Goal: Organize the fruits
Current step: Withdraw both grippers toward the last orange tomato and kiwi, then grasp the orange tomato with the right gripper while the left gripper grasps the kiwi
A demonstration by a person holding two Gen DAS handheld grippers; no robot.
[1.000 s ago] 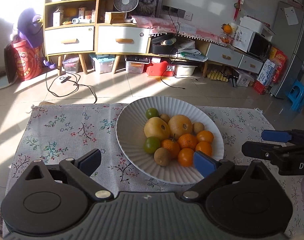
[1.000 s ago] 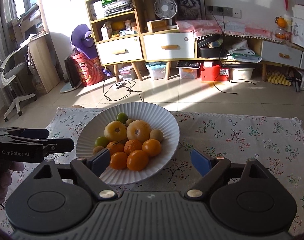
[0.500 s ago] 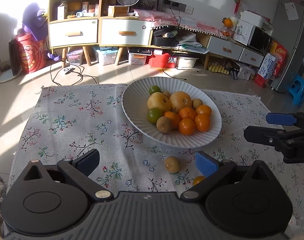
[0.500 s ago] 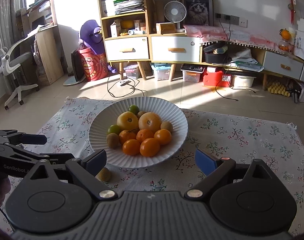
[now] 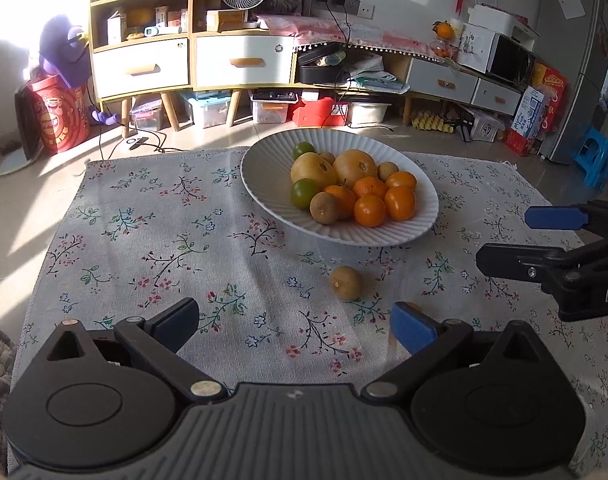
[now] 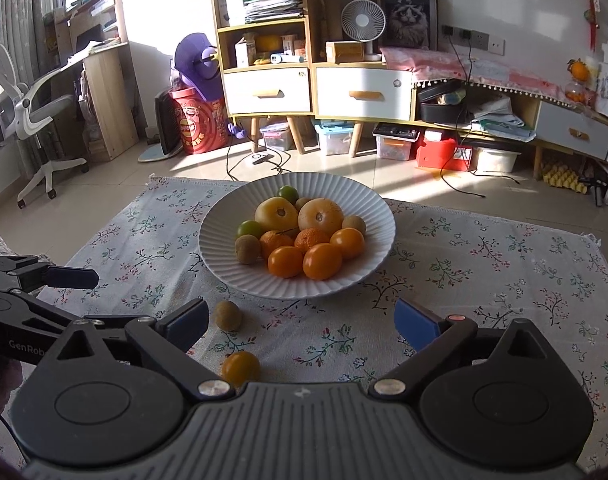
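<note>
With the plate [image 6: 223, 276] mid-frame already heaped, both hand-held grippers, left [image 5: 293, 322] spread and right [image 6: 299, 316] opening on nothing, are seemingly poised for the stray kiwi [image 6: 228, 315] and orange [image 6: 240, 368].

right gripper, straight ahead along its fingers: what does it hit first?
Probably bare tablecloth just short of the plate; the right gripper is opening, nothing between its fingers. The brown fruit and orange lie left of that line.
</note>
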